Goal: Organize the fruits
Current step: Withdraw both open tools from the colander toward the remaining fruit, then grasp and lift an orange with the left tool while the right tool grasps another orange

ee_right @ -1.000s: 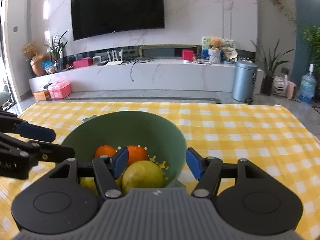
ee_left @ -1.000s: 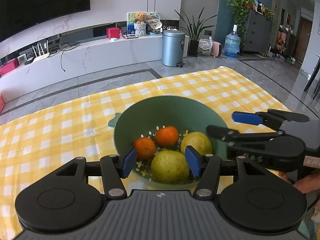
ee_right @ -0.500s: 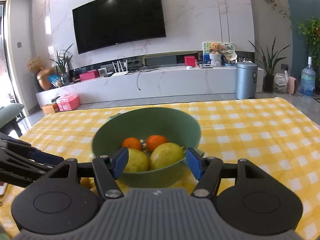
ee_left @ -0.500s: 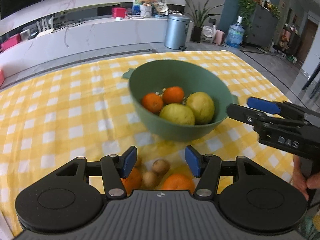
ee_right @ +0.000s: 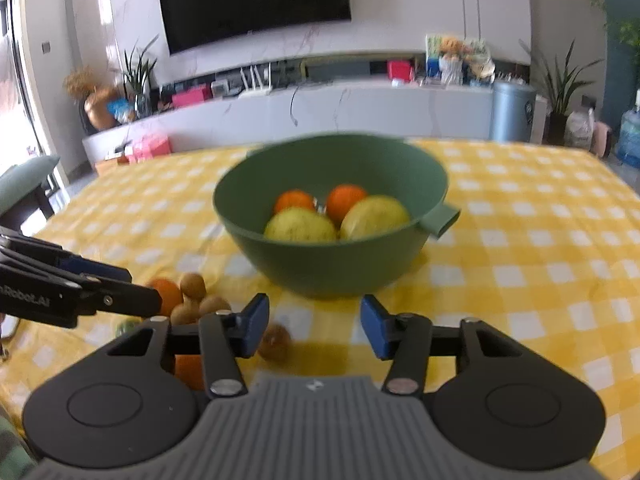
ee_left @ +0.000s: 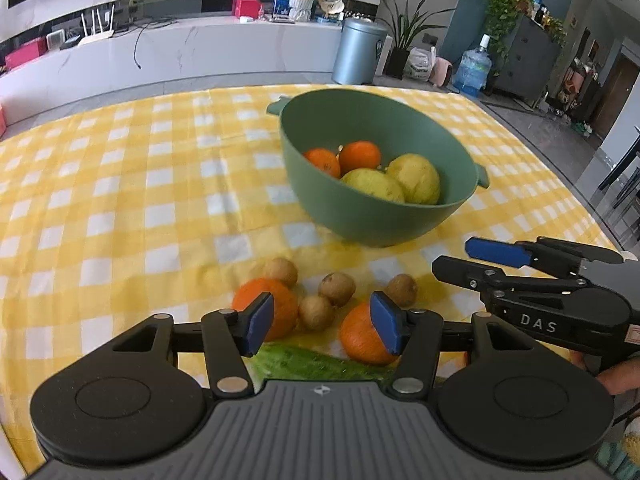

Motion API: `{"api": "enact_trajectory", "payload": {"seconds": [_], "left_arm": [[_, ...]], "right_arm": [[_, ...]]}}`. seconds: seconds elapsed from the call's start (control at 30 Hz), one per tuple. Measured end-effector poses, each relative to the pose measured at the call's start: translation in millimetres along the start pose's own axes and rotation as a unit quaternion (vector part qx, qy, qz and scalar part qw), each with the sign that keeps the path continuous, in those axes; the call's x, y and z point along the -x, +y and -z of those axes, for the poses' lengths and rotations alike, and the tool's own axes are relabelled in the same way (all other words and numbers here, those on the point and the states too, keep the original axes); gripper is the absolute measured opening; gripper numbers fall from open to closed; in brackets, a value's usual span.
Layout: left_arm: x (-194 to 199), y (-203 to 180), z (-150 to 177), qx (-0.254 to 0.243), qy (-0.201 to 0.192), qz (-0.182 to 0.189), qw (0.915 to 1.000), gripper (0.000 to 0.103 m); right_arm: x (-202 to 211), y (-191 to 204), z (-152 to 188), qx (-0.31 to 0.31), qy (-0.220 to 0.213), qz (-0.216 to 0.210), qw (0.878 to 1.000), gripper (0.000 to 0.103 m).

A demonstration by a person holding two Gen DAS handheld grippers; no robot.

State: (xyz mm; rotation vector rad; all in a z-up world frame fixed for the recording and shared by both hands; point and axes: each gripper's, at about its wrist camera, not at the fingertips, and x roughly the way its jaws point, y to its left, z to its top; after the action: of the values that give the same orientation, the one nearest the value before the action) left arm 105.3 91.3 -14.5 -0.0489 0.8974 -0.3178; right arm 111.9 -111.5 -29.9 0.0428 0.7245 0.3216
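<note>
While both claws hang low over the desk point(ee_left: 100, 184), wide bare yellow check runs off toward nine o'clock and on past the green bowl point(ee_left: 372, 216) at twelve; the desk's far edge drops to grey floor.

Left claw point(ee_left: 322, 326) now: jaws apart, nothing pinched, pointing steeply down at the loose fruit. One orange point(ee_left: 280, 300) sits behind its left pad, another orange point(ee_left: 360, 338) behind its right, small brown fruits point(ee_left: 338, 288) clustered between and beyond them, a cucumber point(ee_left: 312, 362) lying across at six o'clock. That cucumber shows clearly only from the left wrist. Bowl sits at one o'clock, holding two oranges and two yellow-green fruits point(ee_left: 414, 178).

Right claw point(ee_right: 314, 330), tilted down: its jaws have just been closing, yet they're parted still, with only cloth between them. Its view is blurred. It puts the bowl at twelve o'clock and shows the bowl's square side handle point(ee_right: 442, 220). One brown fruit point(ee_right: 276, 340) lies just beside its left pad; the pile sits at nine o'clock, under the left claw's arm.
</note>
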Motion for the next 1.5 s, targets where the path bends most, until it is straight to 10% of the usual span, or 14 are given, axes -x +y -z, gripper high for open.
{"api": "enact_trajectory", "payload": {"seconds": [1.5], "left_arm": [[-35,29,5,0.046,0.037,-0.027,0.9979,0.052]], "right_arm": [[-24,21,12,-0.038,0.083,-0.157,0.983,0.041]]}}
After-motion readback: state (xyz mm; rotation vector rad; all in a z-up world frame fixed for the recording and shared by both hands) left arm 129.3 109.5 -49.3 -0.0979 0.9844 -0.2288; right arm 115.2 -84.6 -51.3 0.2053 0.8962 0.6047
